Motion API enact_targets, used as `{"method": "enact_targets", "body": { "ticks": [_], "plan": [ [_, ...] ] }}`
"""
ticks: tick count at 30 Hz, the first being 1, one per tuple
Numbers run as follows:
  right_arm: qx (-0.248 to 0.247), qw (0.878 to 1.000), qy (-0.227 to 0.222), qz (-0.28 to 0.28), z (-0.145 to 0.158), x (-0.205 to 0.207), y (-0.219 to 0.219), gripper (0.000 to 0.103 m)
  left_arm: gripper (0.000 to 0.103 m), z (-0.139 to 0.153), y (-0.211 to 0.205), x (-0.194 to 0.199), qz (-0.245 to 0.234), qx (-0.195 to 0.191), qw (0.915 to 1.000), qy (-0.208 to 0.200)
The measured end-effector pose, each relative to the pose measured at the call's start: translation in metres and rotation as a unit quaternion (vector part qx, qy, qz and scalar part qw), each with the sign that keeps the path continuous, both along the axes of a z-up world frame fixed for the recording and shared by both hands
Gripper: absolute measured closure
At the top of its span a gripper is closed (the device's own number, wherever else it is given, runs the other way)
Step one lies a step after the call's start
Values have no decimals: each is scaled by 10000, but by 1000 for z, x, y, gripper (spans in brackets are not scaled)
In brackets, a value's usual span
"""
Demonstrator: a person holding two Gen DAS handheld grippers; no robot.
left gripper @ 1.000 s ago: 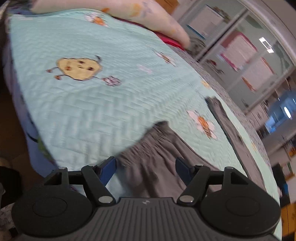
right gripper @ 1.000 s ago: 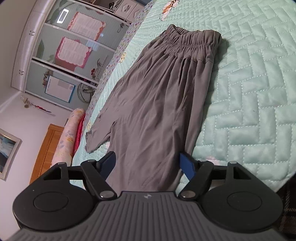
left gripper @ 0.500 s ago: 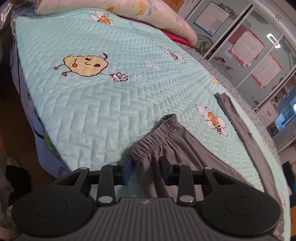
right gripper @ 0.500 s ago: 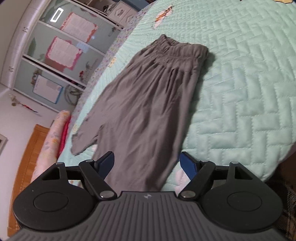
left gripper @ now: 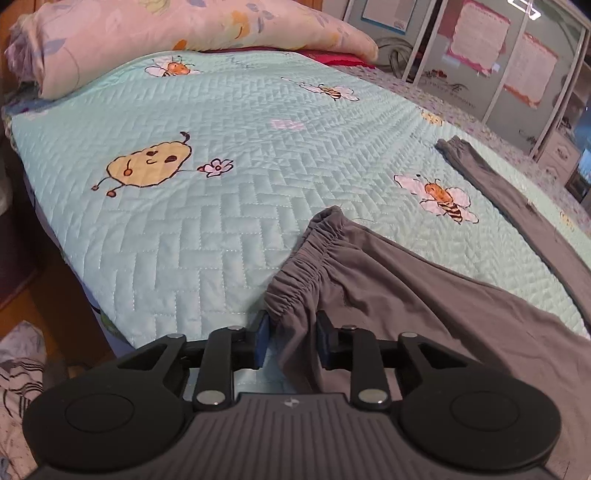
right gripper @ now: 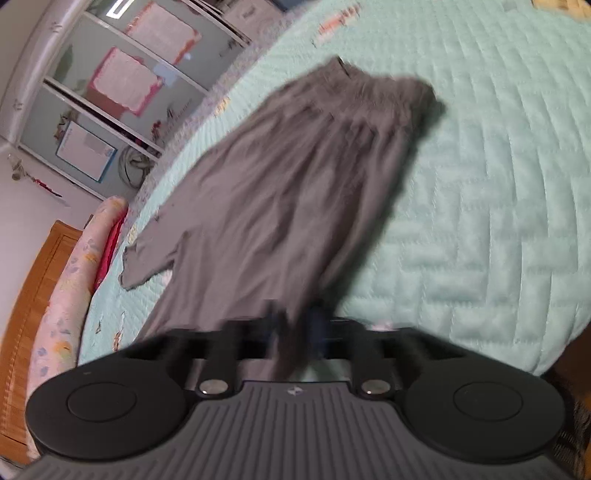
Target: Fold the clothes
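Observation:
Grey trousers [left gripper: 406, 295] lie spread on a teal quilted bedspread [left gripper: 221, 221]. Their gathered elastic waistband [left gripper: 314, 251] points toward my left gripper [left gripper: 291, 321], whose jaws are closing with the near waistband corner bunched between the blue pads [left gripper: 262, 336]. The other leg [left gripper: 517, 206] stretches away at the right. In the blurred right wrist view the trousers [right gripper: 277, 184] run from the waistband [right gripper: 376, 92] down to my right gripper [right gripper: 295, 321], which is shut on the end of the near leg. The second leg end [right gripper: 147, 254] lies flat to the left.
A rolled floral duvet [left gripper: 184, 29] lies along the head of the bed by a wooden headboard [right gripper: 33, 295]. Wardrobe sliding doors [left gripper: 498, 48] stand beyond the far side. The bed's near edge drops to the floor, where patterned cloth [left gripper: 18, 369] lies at the left.
The left jaws narrowed from wide to close around the waistband corner, and the cloth bunched up between them. The right jaws went from wide open to shut on the leg end.

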State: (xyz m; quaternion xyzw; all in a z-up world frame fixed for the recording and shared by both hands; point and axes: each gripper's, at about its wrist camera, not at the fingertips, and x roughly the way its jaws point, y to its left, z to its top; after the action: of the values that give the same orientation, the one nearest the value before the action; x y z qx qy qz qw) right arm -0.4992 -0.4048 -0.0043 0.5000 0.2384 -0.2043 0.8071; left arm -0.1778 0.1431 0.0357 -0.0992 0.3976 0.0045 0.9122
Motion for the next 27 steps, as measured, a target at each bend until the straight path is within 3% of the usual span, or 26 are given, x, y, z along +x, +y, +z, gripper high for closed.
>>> {"method": "enact_targets", "body": {
  "ticks": [2, 10, 17, 22, 27],
  "plan": [
    [32, 9999, -95, -71, -5, -5, 0, 103, 85, 2, -2, -1, -52, 88, 9999, 3],
    [-164, 9998, -63, -28, 0, -18, 4, 103, 86, 4, -6, -7, -75, 364, 9993, 17],
    [-294, 9995, 119, 26, 4, -18, 7, 100, 79, 2, -4, -7, 11, 378, 9993, 50],
    [-814, 9954, 494, -70, 29, -20, 20, 74, 73, 4, 1, -8, 115, 380, 9992, 85],
    [-1702, 9844, 418, 140, 63, -12, 41, 63, 73, 9, -1, -12, 135, 539, 9984, 42]
  ]
}}
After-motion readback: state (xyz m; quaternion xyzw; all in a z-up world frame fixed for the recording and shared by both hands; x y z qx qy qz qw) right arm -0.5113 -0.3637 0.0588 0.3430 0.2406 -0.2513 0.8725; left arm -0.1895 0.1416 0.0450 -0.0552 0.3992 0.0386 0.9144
